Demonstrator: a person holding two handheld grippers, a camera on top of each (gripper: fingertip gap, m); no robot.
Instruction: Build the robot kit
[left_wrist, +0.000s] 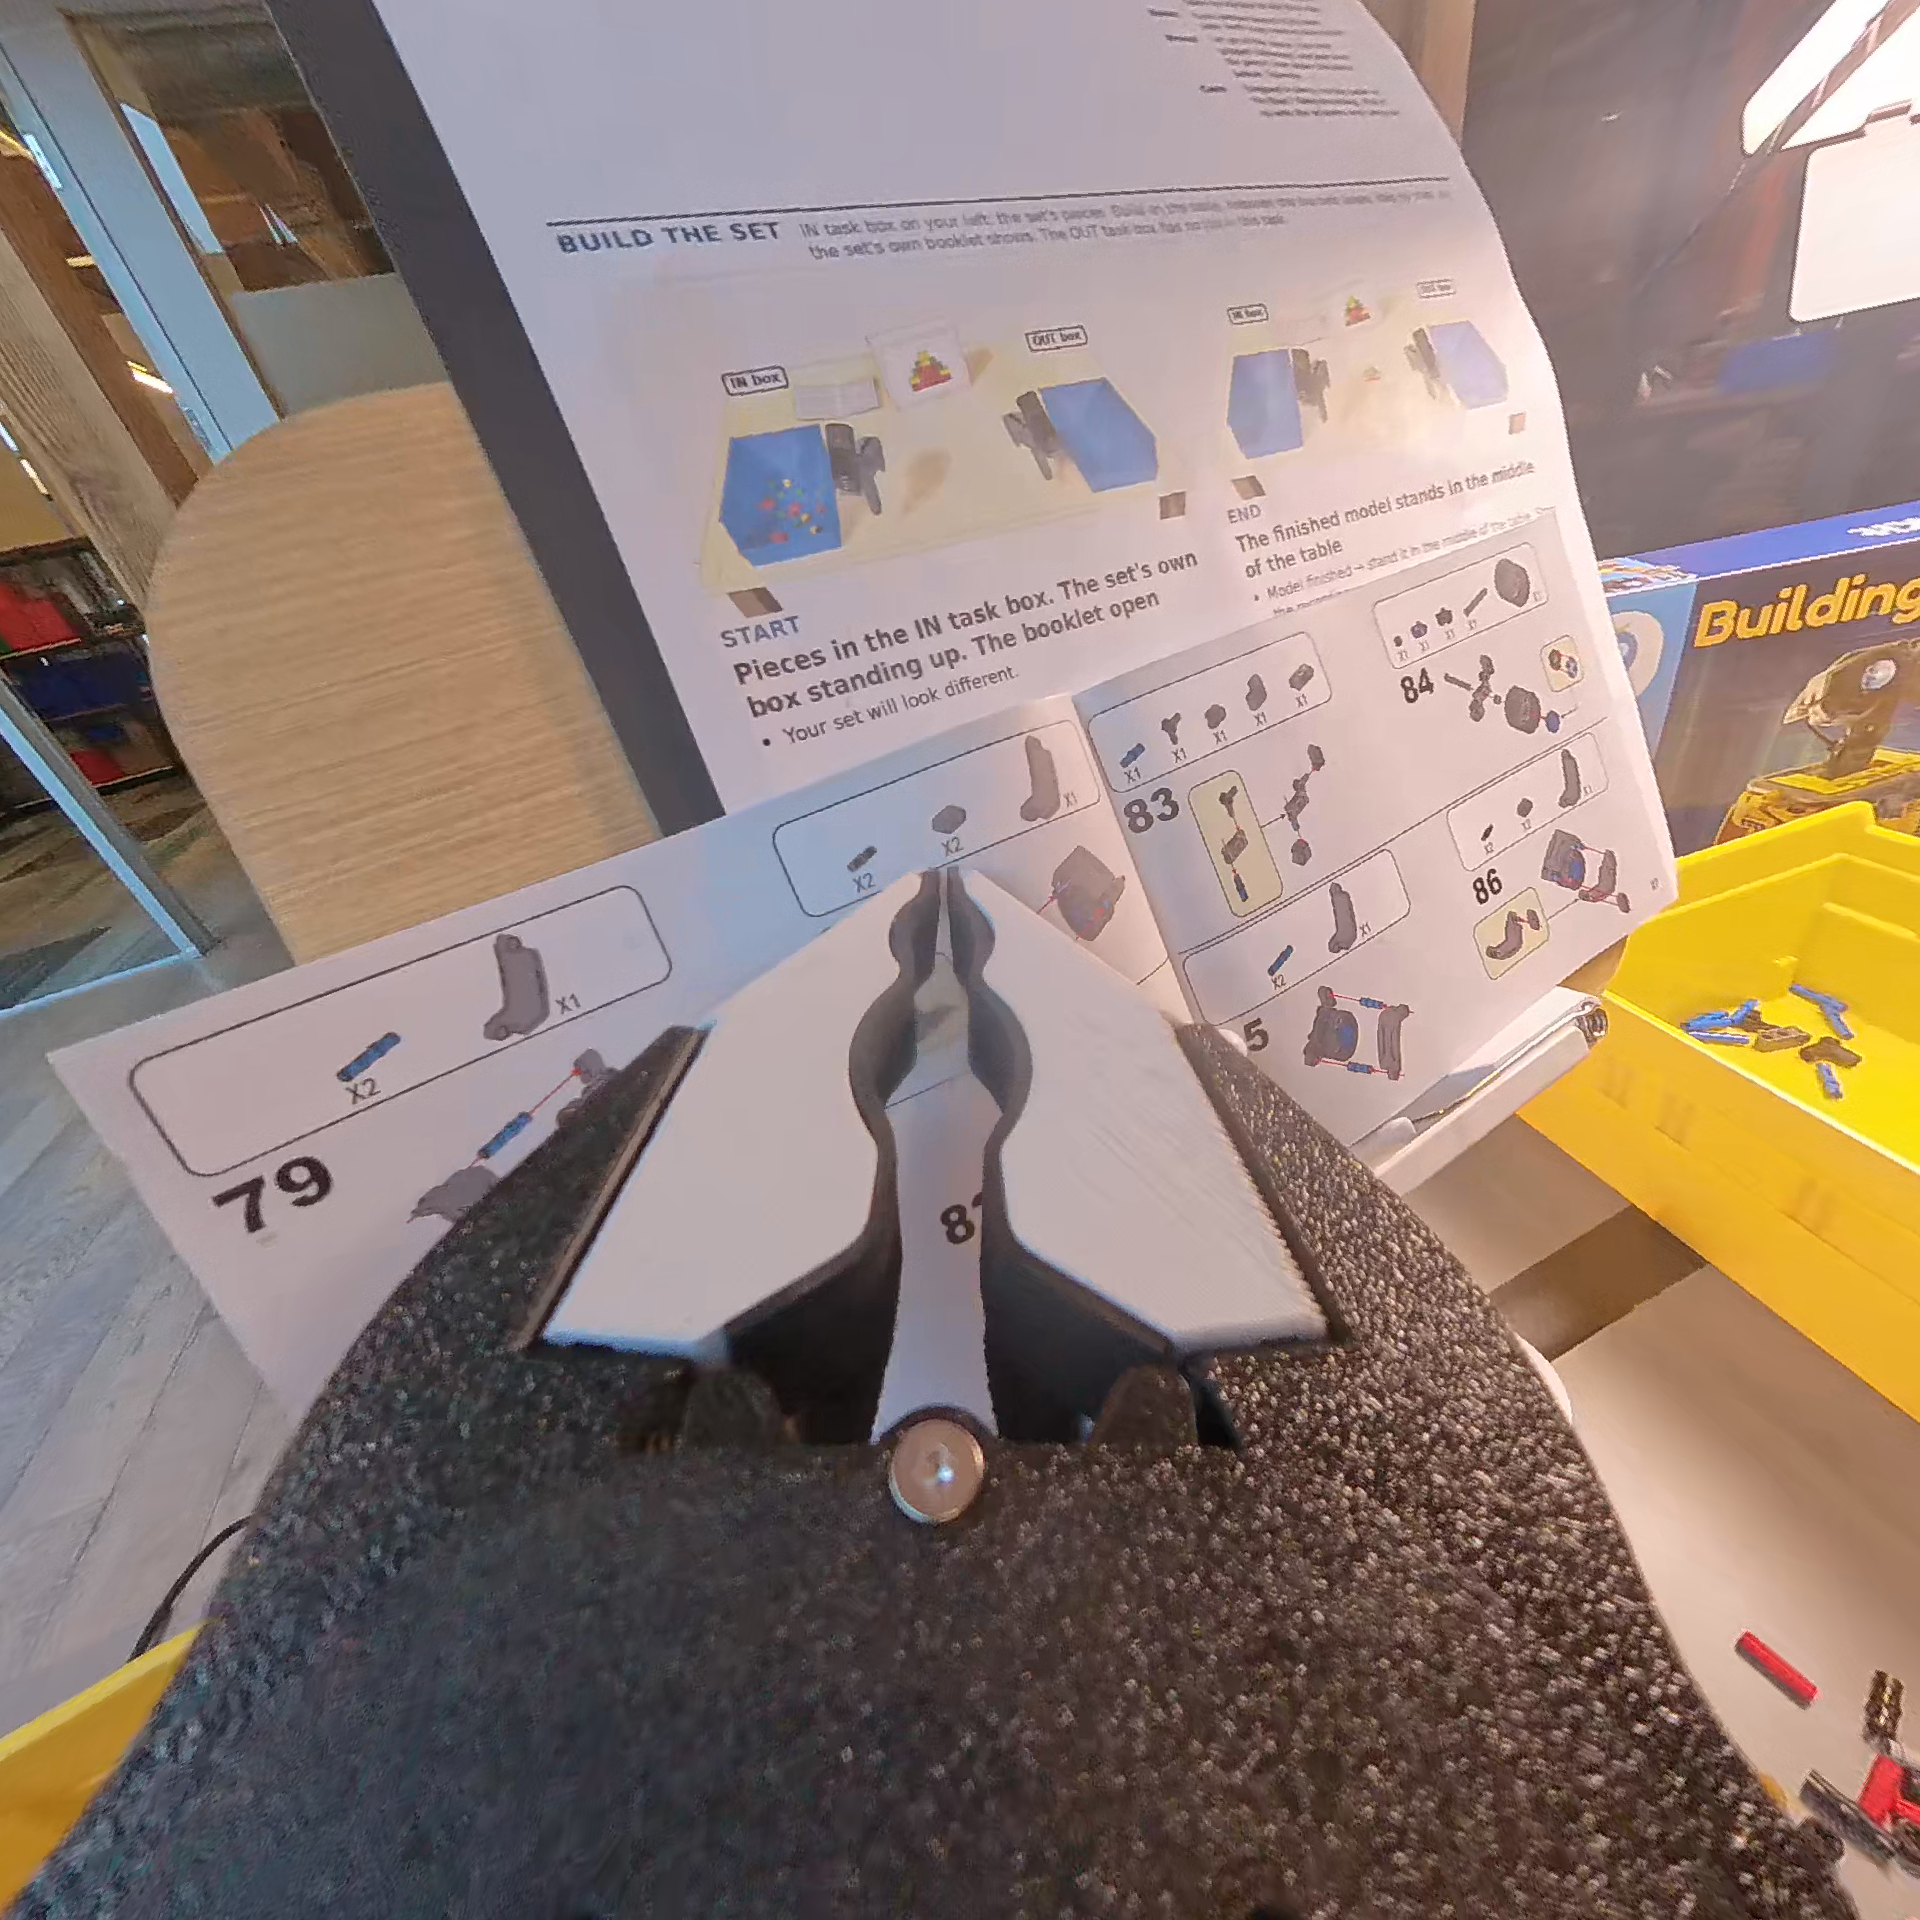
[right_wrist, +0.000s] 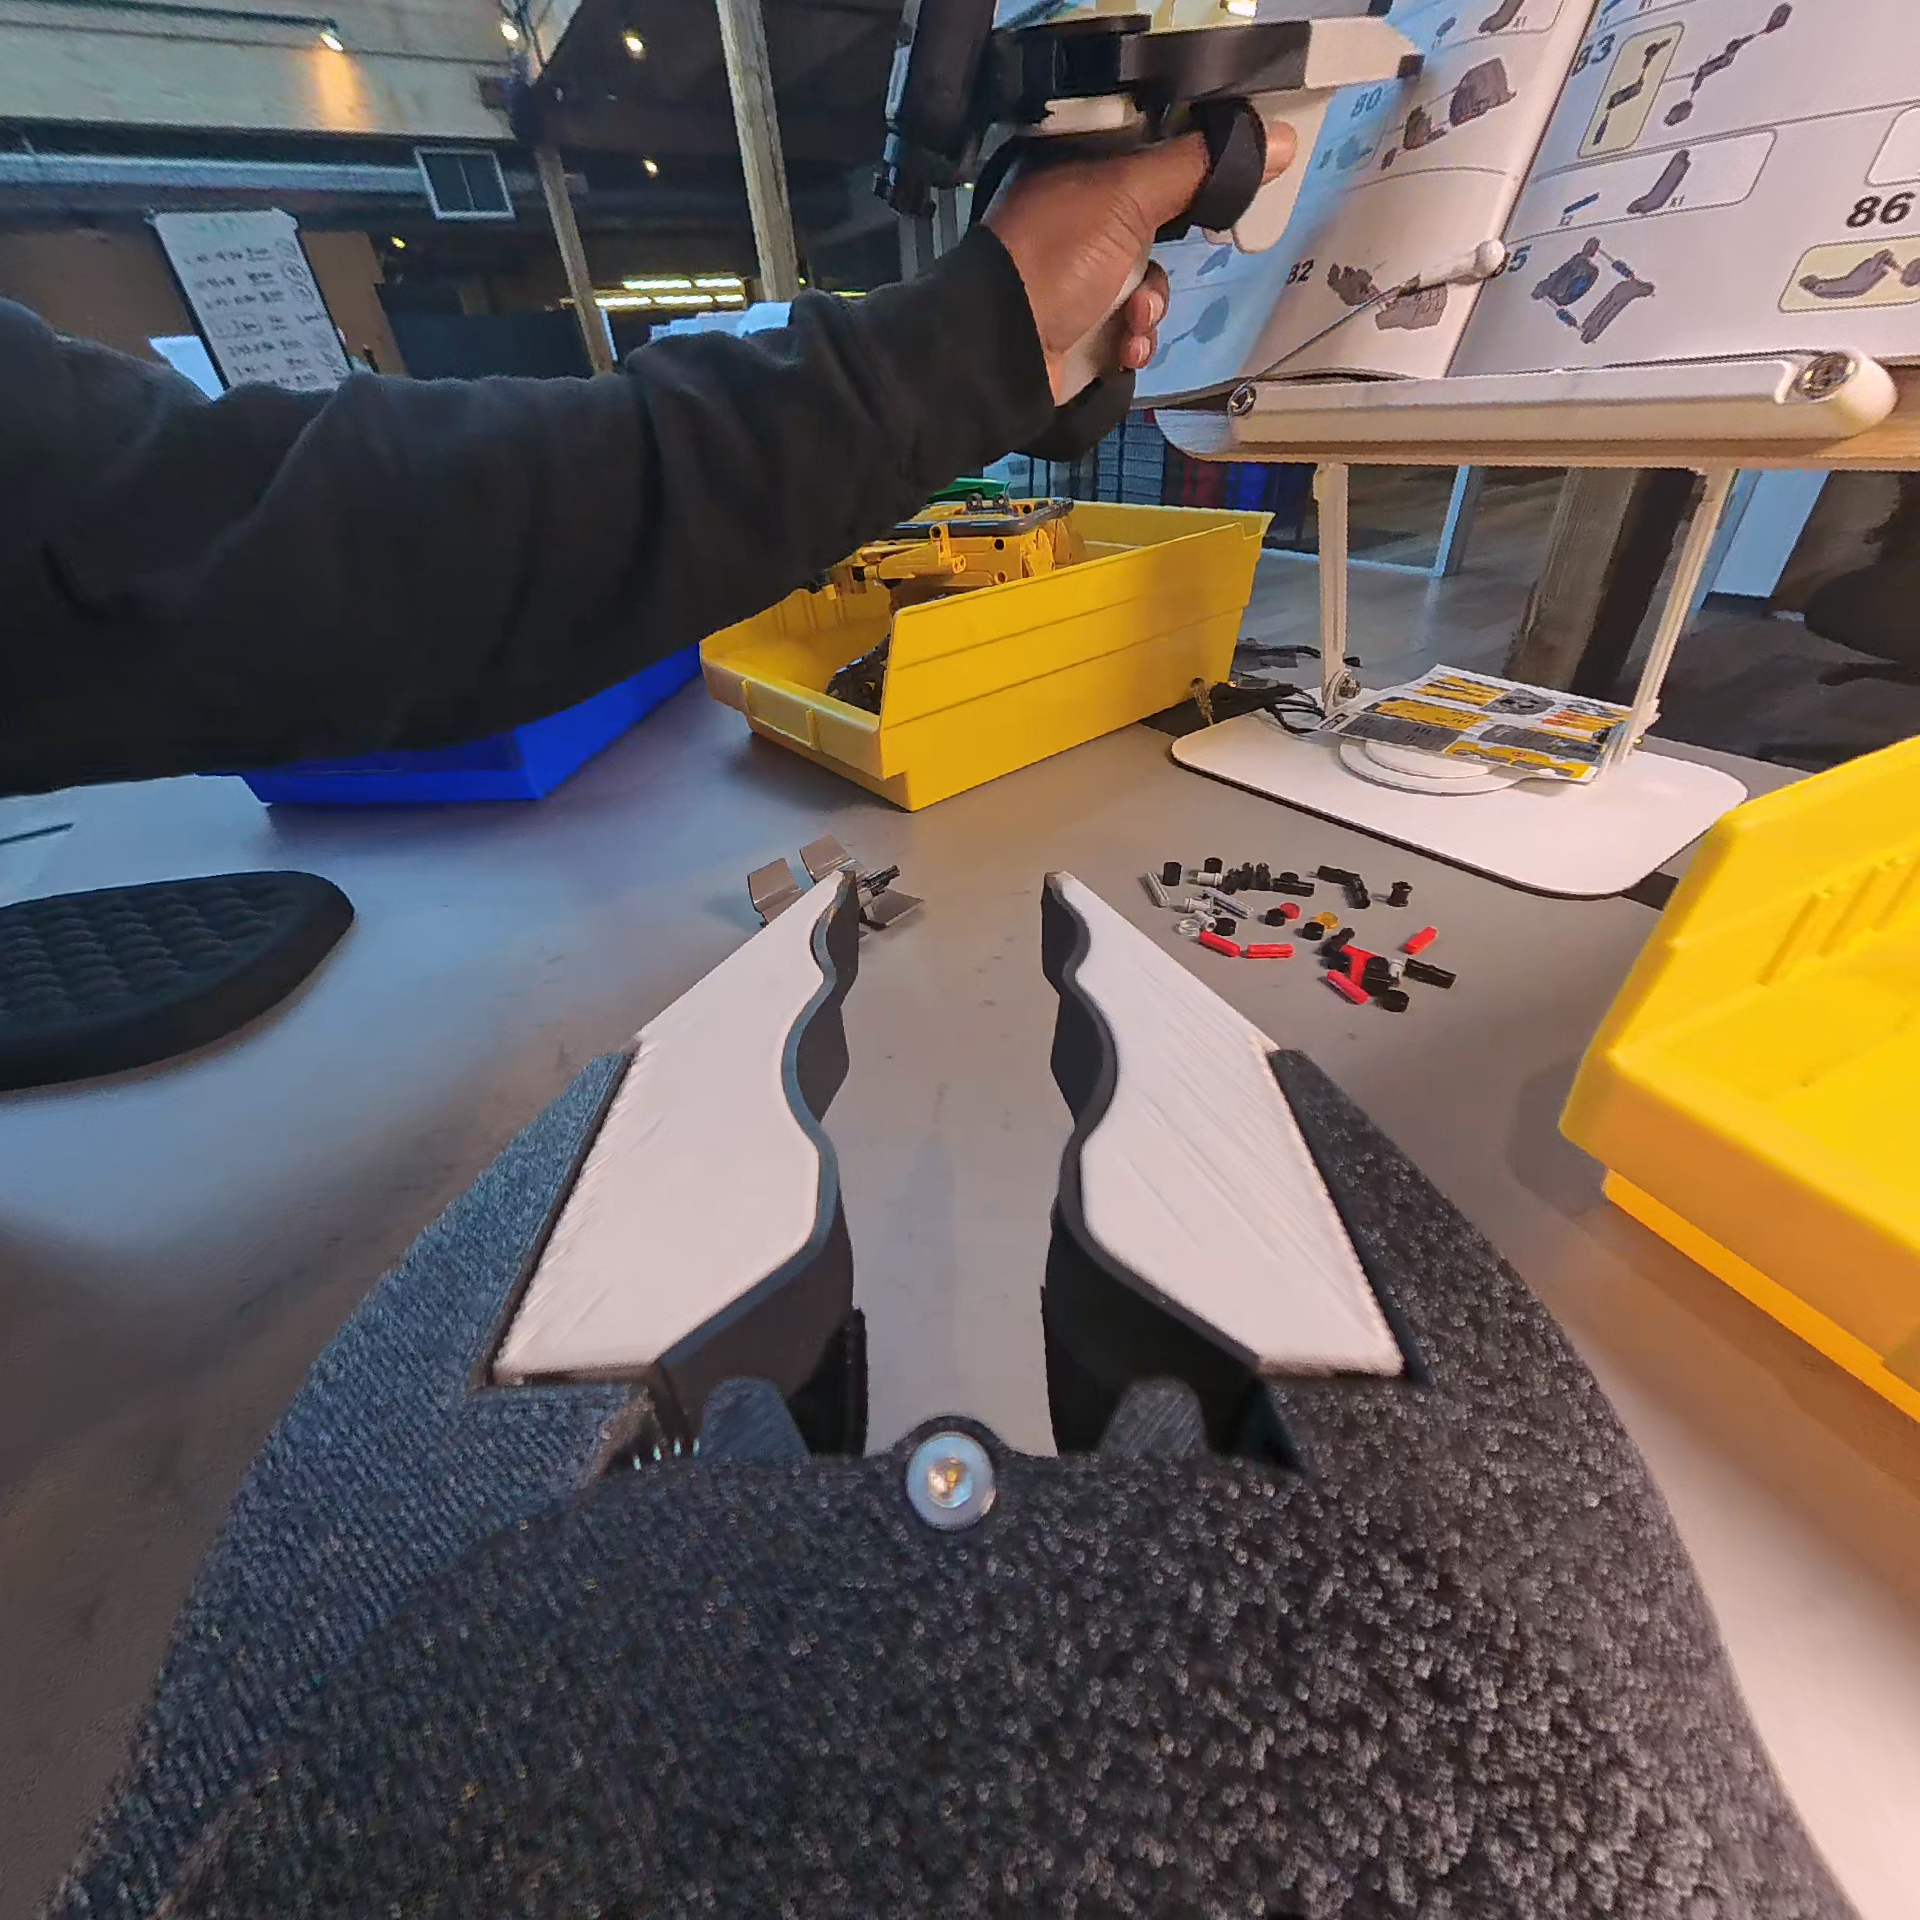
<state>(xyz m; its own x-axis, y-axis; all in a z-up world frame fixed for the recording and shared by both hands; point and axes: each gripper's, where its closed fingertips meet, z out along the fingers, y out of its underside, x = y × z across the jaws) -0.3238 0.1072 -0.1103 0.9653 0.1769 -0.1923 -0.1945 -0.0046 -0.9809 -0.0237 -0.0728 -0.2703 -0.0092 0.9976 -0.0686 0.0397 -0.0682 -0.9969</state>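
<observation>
My left gripper (left_wrist: 943, 881) is shut, its tips pinched on a page of the open instruction booklet (left_wrist: 1351, 831), which stands on a white stand. The pinched page (left_wrist: 364, 1091) slants towards me. Behind the booklet hangs a printed sheet (left_wrist: 987, 416). In the right wrist view a hand in a black sleeve (right_wrist: 1081, 249) holds that gripper up against the booklet (right_wrist: 1662, 156). My right gripper (right_wrist: 951, 883) is open and empty, low over the grey table (right_wrist: 468, 1039). Small grey pieces (right_wrist: 821, 883) lie by its left fingertip. A scatter of small black and red parts (right_wrist: 1299, 935) lies just right of it.
A yellow bin (right_wrist: 997, 665) with a yellow model in it stands behind, with a blue tray (right_wrist: 499, 758) to its left. Another yellow bin (right_wrist: 1766, 1060) is close on the right, holding blue pins (left_wrist: 1766, 1029). The stand's white base (right_wrist: 1455, 810) carries a sticker sheet. A black pad (right_wrist: 135, 966) lies left. My right fingertips sit around 40 cm from my left ones.
</observation>
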